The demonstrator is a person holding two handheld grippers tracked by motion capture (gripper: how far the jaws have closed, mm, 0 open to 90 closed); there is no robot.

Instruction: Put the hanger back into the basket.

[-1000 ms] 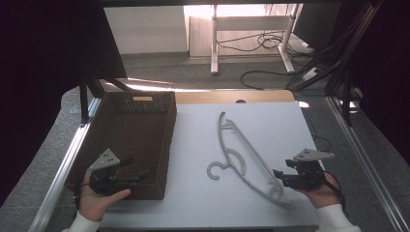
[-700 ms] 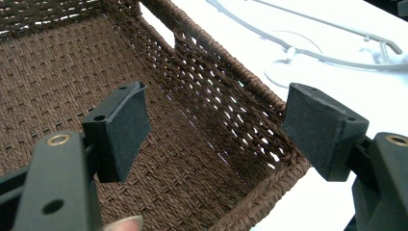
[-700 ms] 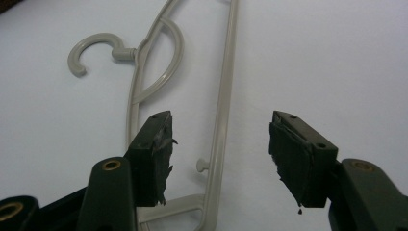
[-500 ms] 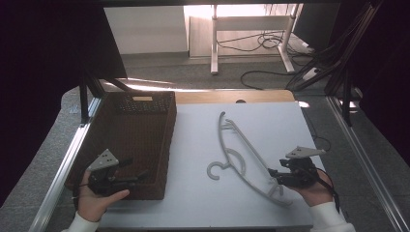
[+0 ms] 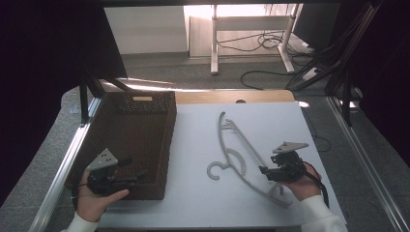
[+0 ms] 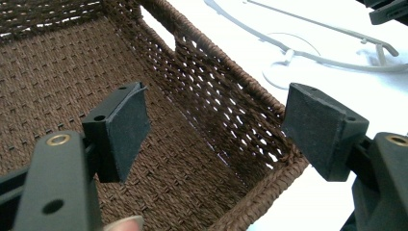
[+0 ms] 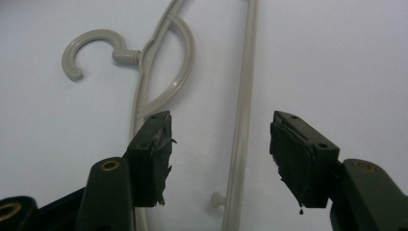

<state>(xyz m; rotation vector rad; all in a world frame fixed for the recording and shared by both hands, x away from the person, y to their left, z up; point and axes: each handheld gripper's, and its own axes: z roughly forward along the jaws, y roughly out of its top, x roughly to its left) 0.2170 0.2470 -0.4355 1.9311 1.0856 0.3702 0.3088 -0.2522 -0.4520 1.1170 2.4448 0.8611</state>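
Note:
A grey plastic hanger (image 5: 240,138) lies flat on the white table top (image 5: 193,203), hook (image 7: 91,41) toward the basket. My right gripper (image 5: 264,170) is over the hanger's near end. In the right gripper view its jaws (image 7: 219,130) stand open astride the straight bar (image 7: 243,120), pads clear of it; they have just been opening a little. The left gripper (image 5: 135,168) hovers open over the near corner of the brown wicker basket (image 5: 170,140). Nothing is between its pads (image 6: 127,120), and the basket's woven wall (image 6: 216,96) is behind them.
The basket takes up the table's left side, its inside bare. Metal rails run along both table sides. Beyond the far edge lie floor, cables and a desk frame (image 5: 215,38). White surface lies between basket and hanger.
The right hand has slid left, bringing its gripper over the hanger's near end. The left hand and basket have stayed put.

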